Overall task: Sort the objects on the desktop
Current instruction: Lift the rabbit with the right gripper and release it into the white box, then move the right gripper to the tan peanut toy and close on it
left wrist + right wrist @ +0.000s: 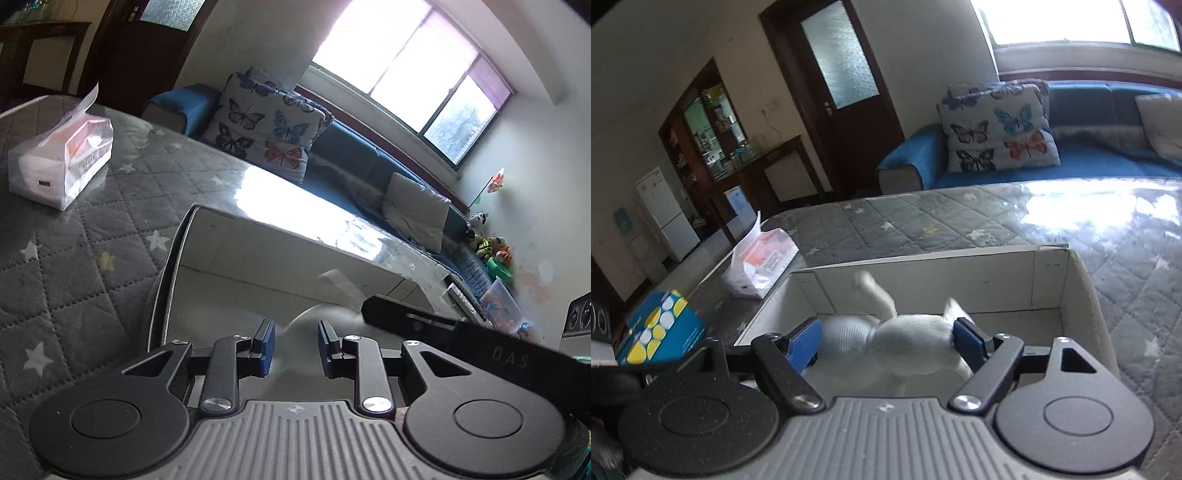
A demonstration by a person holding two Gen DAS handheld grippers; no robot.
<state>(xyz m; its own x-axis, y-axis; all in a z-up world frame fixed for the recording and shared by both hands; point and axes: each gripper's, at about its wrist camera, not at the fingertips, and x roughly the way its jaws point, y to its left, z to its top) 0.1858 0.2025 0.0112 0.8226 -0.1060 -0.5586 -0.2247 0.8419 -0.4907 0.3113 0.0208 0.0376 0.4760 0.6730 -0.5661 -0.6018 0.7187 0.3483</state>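
Landmark taken: the open cardboard box, white inside, standing on the quilted, star-patterned surface.

Progress, as judged from the present layout:
- One white knitted soft toy is held over the box interior, clamped between the blue pads of the right hand-held gripper; the jaws are set at middling width and pressed against the toy's two sides. The toy is not yet released, so this step is counted as under way, not done.
- The visible part of the box floor appears bare; whether anything lies beneath the toy cannot be told.
- A tissue pack is seen on the surface just beyond the box's far-left corner. It is taken as still unsorted.
- A blue carton with yellow and white dots is seen well to the left of the box, near the left edge of the right wrist view. What it rests on is hidden; it is taken as unsorted too.
- The left hand-held gripper is drawn narrow, with nothing seen between its pads, and is positioned over the box's near-left part. A blurred white shape ahead of it is taken to be the same toy.

Overall the task is judged to be at an early-to-middle stage.

Count:
- boxes: one
- soft toys: one
- tissue packs: one
- dotted cartons: one
- hand-held grippers: two
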